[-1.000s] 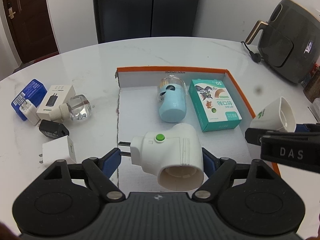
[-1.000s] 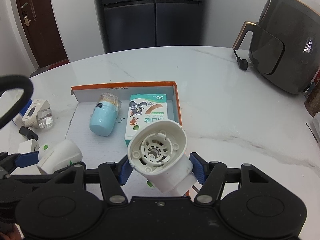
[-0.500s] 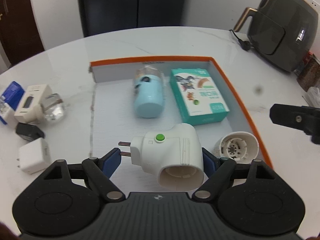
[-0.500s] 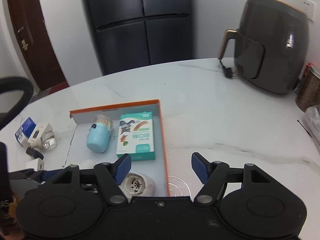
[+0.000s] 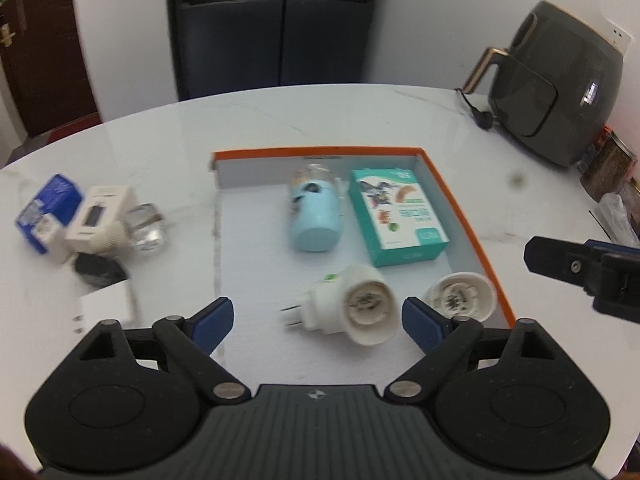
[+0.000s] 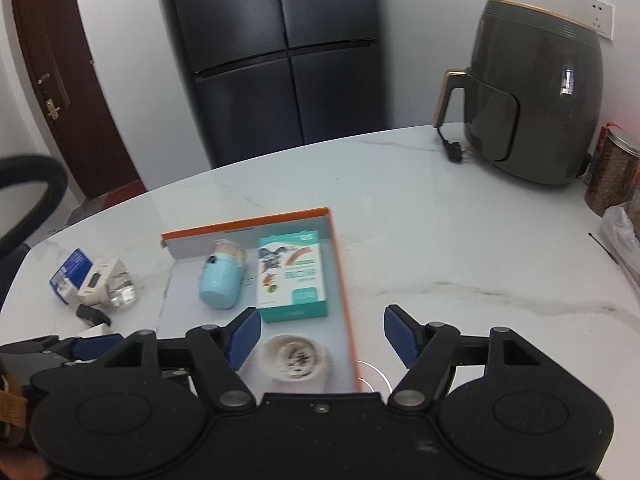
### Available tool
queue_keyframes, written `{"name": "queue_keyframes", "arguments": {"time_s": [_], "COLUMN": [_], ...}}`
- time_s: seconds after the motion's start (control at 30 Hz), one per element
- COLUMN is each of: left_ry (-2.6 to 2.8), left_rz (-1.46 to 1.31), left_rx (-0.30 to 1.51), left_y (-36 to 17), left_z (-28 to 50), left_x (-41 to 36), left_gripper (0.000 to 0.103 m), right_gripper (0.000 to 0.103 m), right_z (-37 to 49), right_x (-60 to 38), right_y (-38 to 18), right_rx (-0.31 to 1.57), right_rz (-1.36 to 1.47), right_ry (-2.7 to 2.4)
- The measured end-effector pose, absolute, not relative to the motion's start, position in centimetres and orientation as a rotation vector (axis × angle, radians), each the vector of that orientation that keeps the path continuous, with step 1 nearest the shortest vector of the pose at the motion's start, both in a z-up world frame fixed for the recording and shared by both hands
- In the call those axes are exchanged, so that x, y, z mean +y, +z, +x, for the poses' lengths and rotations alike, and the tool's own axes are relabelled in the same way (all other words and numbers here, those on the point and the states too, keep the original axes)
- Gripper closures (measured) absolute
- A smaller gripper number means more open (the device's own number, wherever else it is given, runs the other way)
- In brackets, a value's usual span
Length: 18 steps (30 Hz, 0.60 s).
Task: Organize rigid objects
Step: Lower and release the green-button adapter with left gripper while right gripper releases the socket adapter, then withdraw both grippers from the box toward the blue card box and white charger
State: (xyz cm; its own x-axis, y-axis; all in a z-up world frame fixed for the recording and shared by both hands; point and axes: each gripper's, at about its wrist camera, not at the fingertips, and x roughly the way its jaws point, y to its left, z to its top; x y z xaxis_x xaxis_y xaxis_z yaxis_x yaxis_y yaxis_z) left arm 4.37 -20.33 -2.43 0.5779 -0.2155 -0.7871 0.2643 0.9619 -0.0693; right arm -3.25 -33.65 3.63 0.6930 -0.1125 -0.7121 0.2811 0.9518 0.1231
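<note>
Box (image 5: 400, 216) front printed "50", other writing too blurred

- The white marble table (image 5: 360, 120) is round-edged, with grey veins.
- An orange-rimmed tray (image 5: 464, 216) lies near its middle.
- Left of the tray sits a cluster: a blue box (image 5: 44, 204), a white box (image 5: 98, 216), a clear bulb (image 5: 146, 226), a black adapter (image 5: 98, 270) and a white charger (image 5: 108, 306).
- At the far right stands a dark air fryer (image 6: 532, 96), its plug (image 6: 454, 152) lying on the table.
- A jar (image 6: 612, 168) and a plastic bag (image 6: 624, 236) sit at the right edge.
</note>
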Motion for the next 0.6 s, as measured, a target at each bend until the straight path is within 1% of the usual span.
{"name": "queue_keyframes", "arguments": {"time_s": [0.23, 0.6], "left_ry": [-0.198, -0.090], "left_rz": [0.036, -0.015], "left_rx": [0.892, 0.865], "left_y": [-1.0, 0.6], "left_z": [3.3, 2.2], "left_x": [-16.7, -10.7], "left_gripper": [0.008, 0.007], "right_gripper": [0.019, 0.016], "right_z": [-3.1, -2.1], "right_x": [-30.6, -25.6], "right_y": [3.9, 4.4], "right_rx": [0.781, 0.782], "right_rz": [0.220, 0.194], "right_ry": [-0.179, -0.097]}}
